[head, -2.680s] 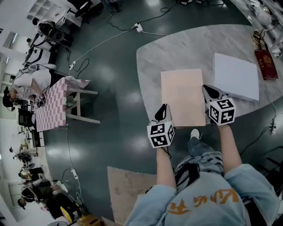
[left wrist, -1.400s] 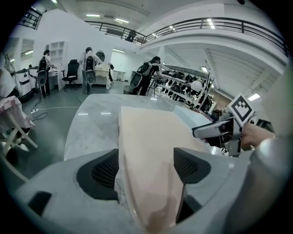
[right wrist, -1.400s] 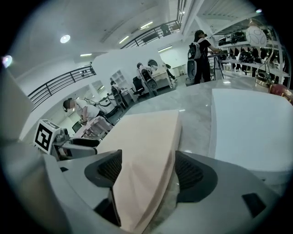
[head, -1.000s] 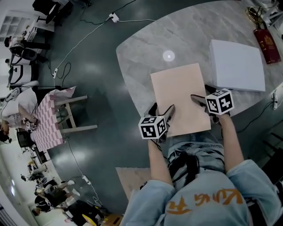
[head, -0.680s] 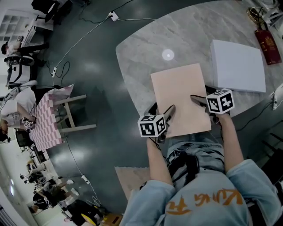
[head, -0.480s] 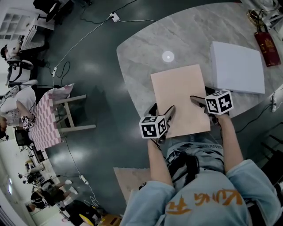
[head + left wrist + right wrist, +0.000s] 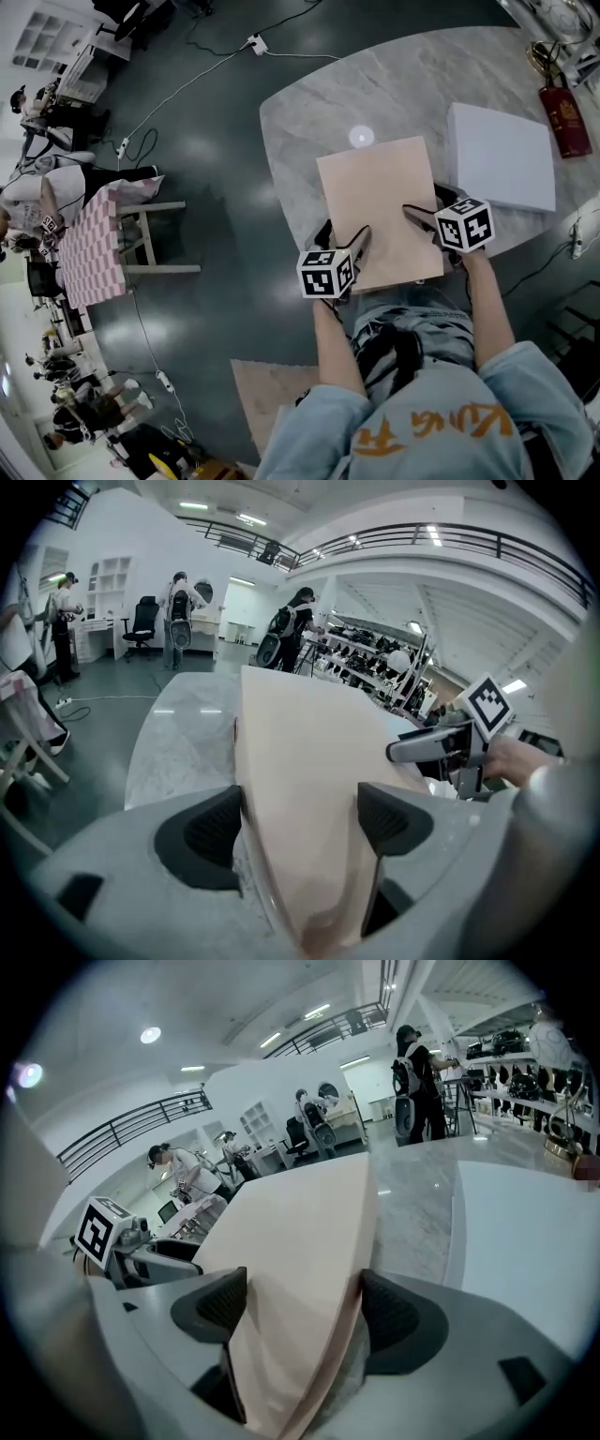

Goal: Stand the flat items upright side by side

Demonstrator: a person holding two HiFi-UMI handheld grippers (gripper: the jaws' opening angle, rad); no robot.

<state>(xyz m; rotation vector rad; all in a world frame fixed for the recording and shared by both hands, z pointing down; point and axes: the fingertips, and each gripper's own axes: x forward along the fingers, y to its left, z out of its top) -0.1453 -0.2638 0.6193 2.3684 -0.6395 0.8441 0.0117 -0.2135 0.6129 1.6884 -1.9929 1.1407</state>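
A flat pale-pink board (image 7: 380, 211) lies lengthwise away from me over the near edge of the grey marble table (image 7: 319, 103). My left gripper (image 7: 343, 232) is shut on its near left corner, one jaw above and one below. My right gripper (image 7: 424, 204) is shut on its near right corner. In the left gripper view the board (image 7: 300, 789) fills the gap in that gripper (image 7: 298, 825), with the right gripper (image 7: 441, 747) across it. In the right gripper view the board (image 7: 300, 1251) sits in that gripper (image 7: 305, 1312). A flat white box (image 7: 500, 155) lies on the table right of the board.
A dark red object (image 7: 562, 122) lies at the table's far right edge. On the dark floor to the left stand a pink checked table (image 7: 94, 248) and cables (image 7: 187, 89). A beige rug (image 7: 267, 403) lies below me. Several people stand at the far left.
Since 2.7 s ago both grippers moved from beside the board onto its near corners and shut on it. Over the last second they have barely moved; the head view shifted slightly.
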